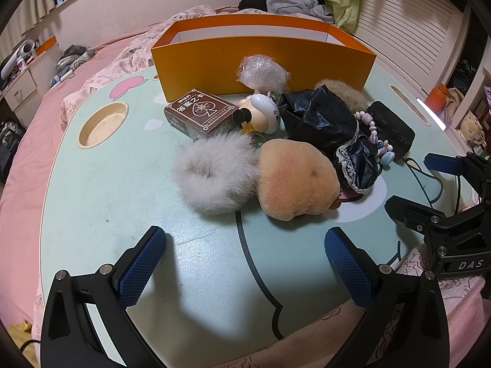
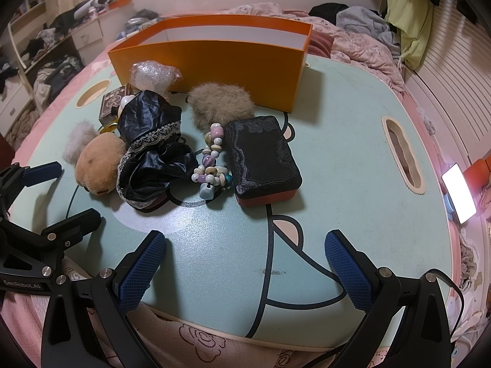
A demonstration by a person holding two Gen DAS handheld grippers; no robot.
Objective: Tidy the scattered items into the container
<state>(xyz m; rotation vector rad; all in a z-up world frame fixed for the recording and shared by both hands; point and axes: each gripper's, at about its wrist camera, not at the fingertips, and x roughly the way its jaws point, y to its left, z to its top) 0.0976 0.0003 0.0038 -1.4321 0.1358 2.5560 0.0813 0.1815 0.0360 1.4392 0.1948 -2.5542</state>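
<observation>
Bedroom clutter is ringing the pale green lap table (image 1: 92,214); both tongs are gaping wide, empty. Scattered items are sitting at twelve o'clock, before the seemingly empty orange cardboard box (image 1: 264,64). Left gripper (image 1: 245,266) should be approaching the tan plush toy (image 1: 294,181) low, squeezing its middle.

A pale green lap table (image 1: 92,214) with cartoon print is sitting on a bed under a pink sheet (image 1: 21,165). A rumpled floral quilt (image 2: 362,49) is lying behind it, with a heap of clothes (image 1: 294,3) piling up against the cream wall (image 1: 129,3). White slatted doors (image 1: 408,30) are running along the right. Cluttered shelves (image 2: 30,49) are standing on the left. A bright screen (image 2: 458,196) is glowing at the right edge.
</observation>
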